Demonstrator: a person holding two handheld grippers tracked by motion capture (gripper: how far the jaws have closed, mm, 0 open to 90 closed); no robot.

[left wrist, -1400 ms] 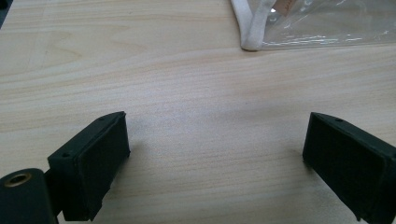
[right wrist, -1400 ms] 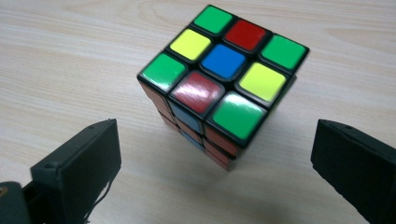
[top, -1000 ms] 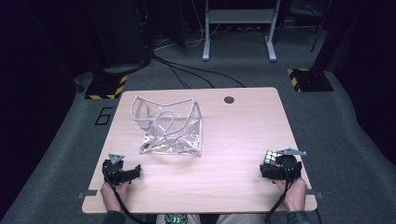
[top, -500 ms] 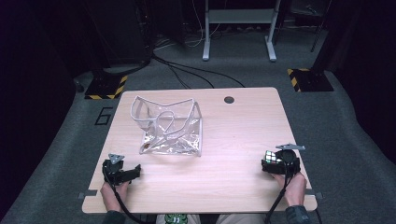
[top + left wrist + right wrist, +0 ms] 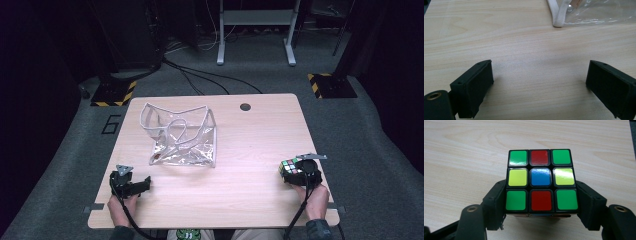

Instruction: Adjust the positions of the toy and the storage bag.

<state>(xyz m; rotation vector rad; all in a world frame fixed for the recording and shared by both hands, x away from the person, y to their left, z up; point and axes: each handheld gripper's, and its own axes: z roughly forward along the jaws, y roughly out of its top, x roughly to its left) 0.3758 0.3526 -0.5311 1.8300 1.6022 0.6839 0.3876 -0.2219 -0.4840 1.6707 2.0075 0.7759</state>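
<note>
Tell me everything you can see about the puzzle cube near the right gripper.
The puzzle cube is a three-by-three cube with a black frame and glossy stickers. Its upper face shows green corners, red at top and bottom middle, yellow at the sides and blue in the centre. It sits level on the wooden table, near the front right edge. The right gripper has just been closing its jaws, and the two black pads now lie against the cube's left and right sides. Whether it is lifted cannot be told.
</note>
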